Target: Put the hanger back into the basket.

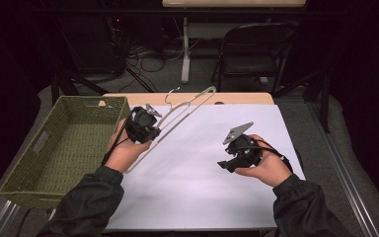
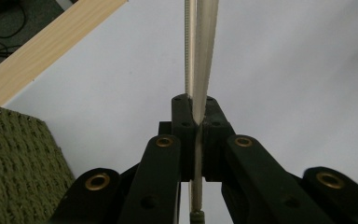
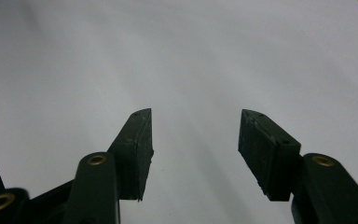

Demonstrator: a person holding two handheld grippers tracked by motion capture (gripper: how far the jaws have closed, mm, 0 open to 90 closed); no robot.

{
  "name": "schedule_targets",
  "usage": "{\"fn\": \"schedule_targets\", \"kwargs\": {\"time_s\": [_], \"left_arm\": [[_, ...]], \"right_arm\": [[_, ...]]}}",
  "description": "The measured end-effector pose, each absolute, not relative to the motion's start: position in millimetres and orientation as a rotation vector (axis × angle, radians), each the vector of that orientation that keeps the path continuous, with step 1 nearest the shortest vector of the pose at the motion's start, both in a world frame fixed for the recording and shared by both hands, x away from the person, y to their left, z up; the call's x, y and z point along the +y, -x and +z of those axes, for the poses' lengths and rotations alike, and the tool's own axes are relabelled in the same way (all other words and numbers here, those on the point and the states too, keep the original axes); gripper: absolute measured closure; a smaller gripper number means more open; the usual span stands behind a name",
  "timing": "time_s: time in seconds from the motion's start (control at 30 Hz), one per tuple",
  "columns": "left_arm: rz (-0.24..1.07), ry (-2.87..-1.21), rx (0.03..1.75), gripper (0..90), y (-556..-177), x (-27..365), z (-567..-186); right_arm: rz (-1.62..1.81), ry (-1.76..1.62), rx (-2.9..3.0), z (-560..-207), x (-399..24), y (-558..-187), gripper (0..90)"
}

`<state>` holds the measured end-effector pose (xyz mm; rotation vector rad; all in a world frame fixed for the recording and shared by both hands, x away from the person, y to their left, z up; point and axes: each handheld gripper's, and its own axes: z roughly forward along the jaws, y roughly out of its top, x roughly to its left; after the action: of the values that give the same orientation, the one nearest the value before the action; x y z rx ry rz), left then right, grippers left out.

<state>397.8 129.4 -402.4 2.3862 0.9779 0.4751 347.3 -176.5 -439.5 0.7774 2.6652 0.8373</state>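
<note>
Lab or recording studio setup, not a home. Dark room, black surroundings on both sides. Bench (image 1: 256, 98) has a pale wood top covered by a plain white sheet (image 1: 202, 168), lit from above. Behind it: black folding chair (image 1: 254, 49), white leg of another table (image 1: 185, 49), loose cables tangled on grey carpet floor (image 1: 148, 59), dark equipment with a small red light (image 1: 117, 20). Metal rail (image 1: 343, 168) runs along the bench's right side. Staged data-collection space.
</note>
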Motion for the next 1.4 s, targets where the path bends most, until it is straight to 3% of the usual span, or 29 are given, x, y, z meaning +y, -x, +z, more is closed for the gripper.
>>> {"fn": "schedule_targets", "kwargs": {"time_s": [0.43,0.7,1.4], "left_arm": [[0.422,-2.306,1.039,87.1,-392,167,-348],[0.477,-2.313,1.058,87.1,-386,197,-324],[0.543,-2.264,1.262,87.1,-375,311,-329]], "right_arm": [[0.826,-0.784,2.662,-442,-177,-347,44.6],[0.824,-0.775,2.668,-444,-175,-347,44.4],[0.811,-0.794,2.664,-448,-173,-349,44.3]]}}
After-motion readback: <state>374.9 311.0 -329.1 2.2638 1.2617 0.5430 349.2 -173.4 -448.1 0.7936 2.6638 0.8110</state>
